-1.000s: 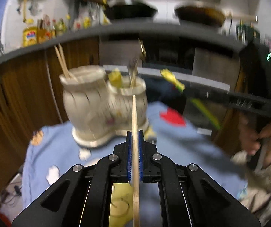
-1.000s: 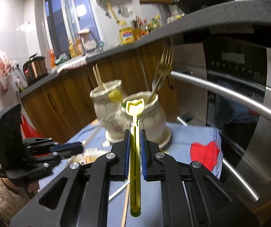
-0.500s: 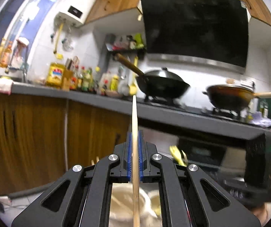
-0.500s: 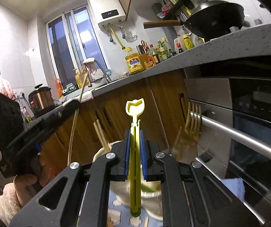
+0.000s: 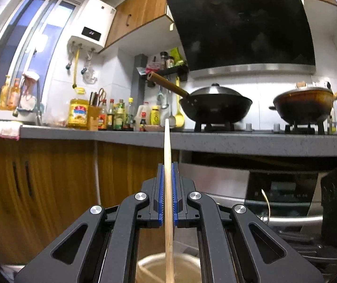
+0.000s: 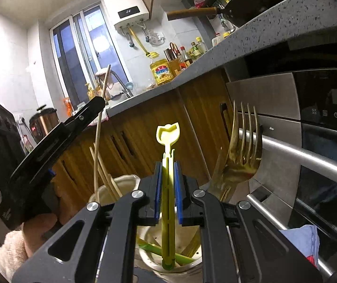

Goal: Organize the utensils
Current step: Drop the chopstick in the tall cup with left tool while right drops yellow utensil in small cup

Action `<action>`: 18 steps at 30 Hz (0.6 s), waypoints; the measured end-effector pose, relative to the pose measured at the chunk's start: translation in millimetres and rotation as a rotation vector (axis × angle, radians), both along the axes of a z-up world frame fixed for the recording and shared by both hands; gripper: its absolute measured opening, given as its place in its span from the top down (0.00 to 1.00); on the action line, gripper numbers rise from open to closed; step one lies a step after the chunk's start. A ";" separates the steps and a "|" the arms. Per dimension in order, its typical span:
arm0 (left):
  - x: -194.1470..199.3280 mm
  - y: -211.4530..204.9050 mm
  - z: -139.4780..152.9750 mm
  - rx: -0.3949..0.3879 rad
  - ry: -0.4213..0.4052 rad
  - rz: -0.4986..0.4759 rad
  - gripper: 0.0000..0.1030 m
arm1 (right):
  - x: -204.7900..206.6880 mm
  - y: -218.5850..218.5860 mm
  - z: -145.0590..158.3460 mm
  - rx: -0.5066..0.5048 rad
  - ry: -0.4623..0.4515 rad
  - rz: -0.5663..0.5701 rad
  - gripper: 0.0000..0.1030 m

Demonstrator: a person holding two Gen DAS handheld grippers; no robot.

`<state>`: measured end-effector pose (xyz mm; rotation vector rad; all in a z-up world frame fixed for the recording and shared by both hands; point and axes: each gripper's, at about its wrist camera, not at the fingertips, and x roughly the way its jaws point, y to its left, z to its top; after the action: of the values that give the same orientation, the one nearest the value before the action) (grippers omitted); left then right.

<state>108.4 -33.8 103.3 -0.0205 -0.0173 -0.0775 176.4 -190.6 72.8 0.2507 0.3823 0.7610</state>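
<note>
Two-handed sorting of utensils into a twin ceramic holder. The left claw [image 5: 167,202] is clamped shut on a single pale wooden chopstick [image 5: 167,188], held upright, its lower end hanging over the mouth of the cream ceramic pot [image 5: 154,265] directly below. In the right wrist view that same claw [image 6: 97,105] appears at left, gripped by a person's hand [image 6: 39,231] in a fleecy cream sleeve, the chopstick [image 6: 99,136] descending toward the left-hand pot [image 6: 126,181], where several similar wooden chopsticks [image 6: 102,172] already stand. The right claw [image 6: 167,193] is closed on a slim yellow-green plastic utensil with a tulip-shaped cut-out end [image 6: 167,165], also upright, its lower end at or just inside the mouth of the right-hand pot [image 6: 192,258]. That pot already holds green plastic pieces and a gold metal fork [image 6: 241,155], tines upward. The pots appear to stand on a surface in front of the wooden cabinets and the oven [image 6: 310,129]. Judged state: most pieces are stowed; both held items sit over their compartments and have yet to be released. Whether further utensils lie loose cannot be told.
</note>
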 end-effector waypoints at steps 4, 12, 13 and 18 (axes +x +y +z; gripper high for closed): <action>-17.5 4.1 -11.6 -0.018 0.016 -0.010 0.93 | -3.9 8.7 -9.6 -0.044 -0.033 0.005 0.90; -45.0 -0.1 -35.5 0.029 0.076 -0.034 0.93 | -22.4 1.8 -19.4 -0.088 -0.071 -0.019 0.90; -44.6 0.3 -36.2 0.025 0.081 -0.038 0.93 | -23.0 0.3 -18.0 -0.080 -0.072 -0.023 0.90; -37.9 13.0 -38.9 -0.042 0.113 -0.041 0.93 | -21.7 0.7 -10.1 -0.051 -0.090 -0.033 0.90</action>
<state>70.5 -20.9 64.4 -0.0671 0.0943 -0.1170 154.6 -189.9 62.7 0.1739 0.3112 0.7266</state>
